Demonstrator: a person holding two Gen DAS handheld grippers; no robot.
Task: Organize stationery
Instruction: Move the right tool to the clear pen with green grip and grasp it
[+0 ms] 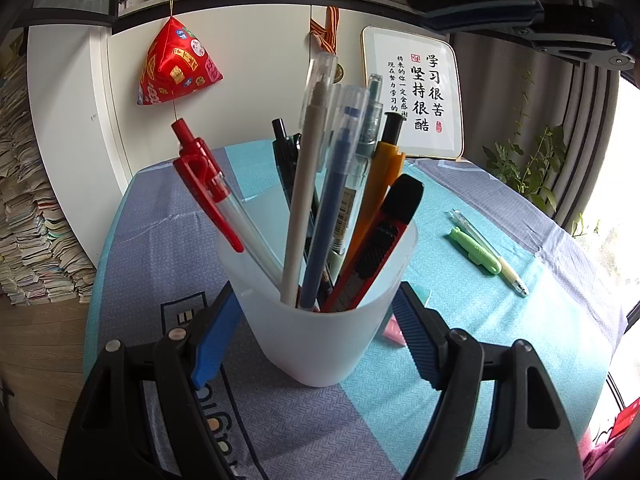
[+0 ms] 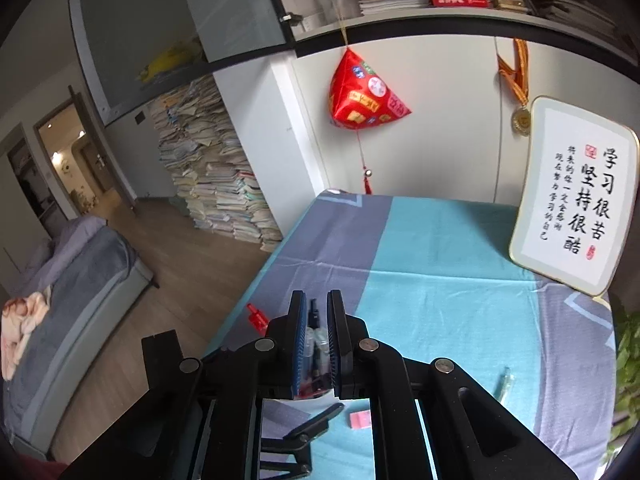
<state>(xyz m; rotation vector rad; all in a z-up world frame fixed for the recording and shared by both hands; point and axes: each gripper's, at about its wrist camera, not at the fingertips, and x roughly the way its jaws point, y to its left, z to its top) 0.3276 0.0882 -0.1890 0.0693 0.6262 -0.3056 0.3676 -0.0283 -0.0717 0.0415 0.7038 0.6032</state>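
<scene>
A: Blue and grey cloth (image 1: 460, 200) covers the desk, with a white cabinet behind it and a framed calligraphy board (image 1: 416, 92) leaning at the back. Start at the jaws?

B: Yes. The left gripper (image 1: 316, 332) has its blue pads on either side of the translucent pen cup (image 1: 320, 344), clamped on its walls. I'd say that is to steady the cup while things are dropped in.

A: And the right gripper (image 2: 318, 340)?

B: Its jaws stand close together, the pads nearly parallel. From the right wrist view I see pen tops through the narrow gap, but those look like the ones in the cup below. Whether anything is pinched between the pads I cannot tell.

A: So it hovers above the cup?

B: It seems so; the red pen (image 2: 257, 318) leaning out of the cup shows just beside its left finger.

A: What's in the cup?

B: The red pen (image 1: 208, 184), a grey pen (image 1: 306, 168), a blue pen (image 1: 332, 200), an orange one (image 1: 380, 192) and a utility knife (image 1: 380, 240), all standing tilted against the rim.

A: What's left outside?

B: A green pen (image 1: 476, 250) and a clear mechanical pencil (image 1: 490, 252) lie together on the cloth, well apart from the cup on its right. A pink eraser (image 2: 360, 419) sits near the cup's base. By my judgement, those are still to be collected.
</scene>
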